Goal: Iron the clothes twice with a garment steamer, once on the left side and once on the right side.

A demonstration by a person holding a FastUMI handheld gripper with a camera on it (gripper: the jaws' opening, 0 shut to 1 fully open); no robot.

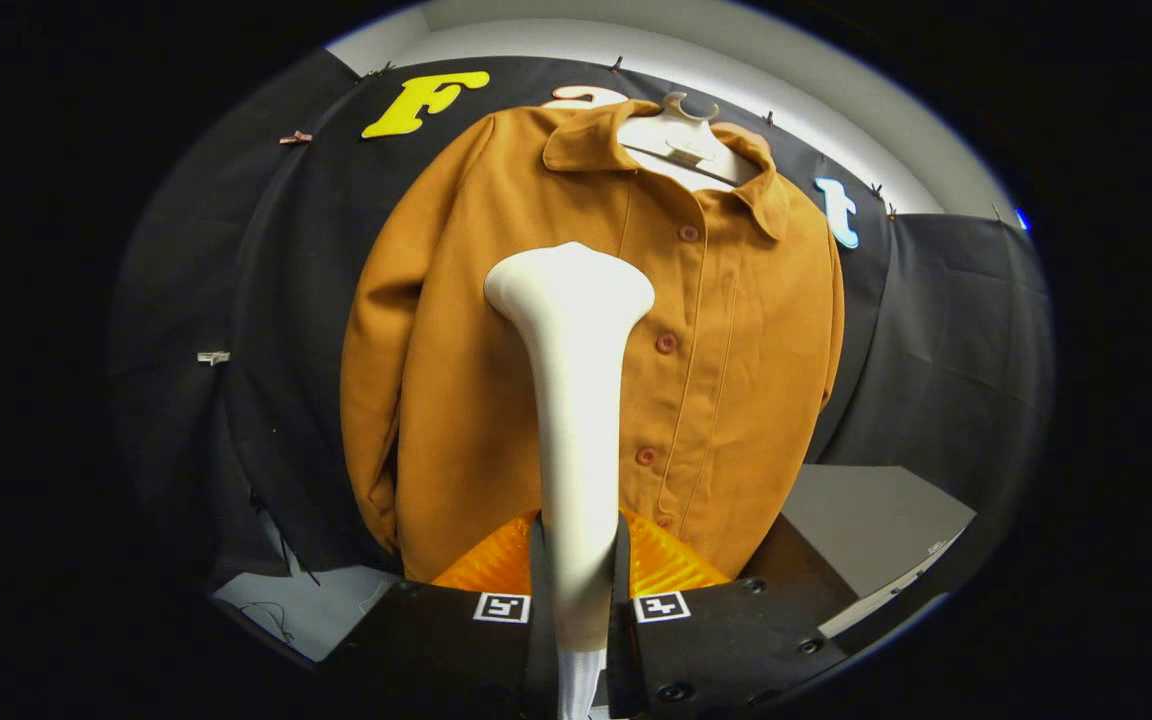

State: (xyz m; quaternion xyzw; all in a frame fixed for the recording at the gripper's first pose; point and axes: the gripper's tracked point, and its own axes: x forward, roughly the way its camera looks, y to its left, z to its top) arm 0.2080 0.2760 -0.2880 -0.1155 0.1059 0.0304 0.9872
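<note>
- Black cloth point(956, 330) lines the booth behind a brown jacket point(456, 380), which hangs on a pale hanger point(681, 135) with its buttons done up.
- Both fingers of the gripper point(578, 590) press on the handle of a white steamer point(576, 400), one on each side, so it is held firmly.
- That steamer stands upright between the fingers, its wide head point(569, 285) raised before the jacket's chest, just left of the button row.
- Whether the head touches the fabric cannot be told.
- Judging from this position, a pass on the left side seems under way or about to begin; the right side likely remains.
</note>
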